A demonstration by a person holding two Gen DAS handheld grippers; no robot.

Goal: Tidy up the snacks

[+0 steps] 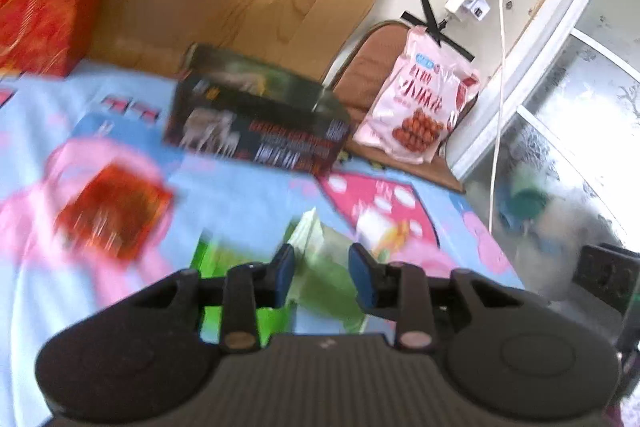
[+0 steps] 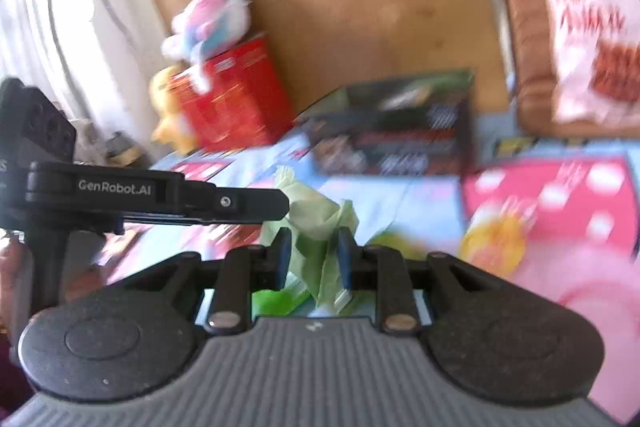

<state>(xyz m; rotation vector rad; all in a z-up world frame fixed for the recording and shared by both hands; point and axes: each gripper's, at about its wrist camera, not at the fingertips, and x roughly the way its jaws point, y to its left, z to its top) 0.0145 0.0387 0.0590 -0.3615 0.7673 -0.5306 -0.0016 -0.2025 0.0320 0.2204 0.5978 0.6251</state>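
On the bed: green packet [image 1: 324,267]
Left gripper [image 1: 322,273]: pinching packet
Right gripper [image 2: 312,259]: pinching packet
At twelve o'clock: dark box [image 1: 256,123]

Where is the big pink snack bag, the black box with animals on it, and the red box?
pink snack bag [image 1: 416,107], left wrist view, on the bag's front, above the printed snacks.
black box [image 1: 256,131], left wrist view, on its front face.
red box [image 2: 236,95], right wrist view, on its front panel.
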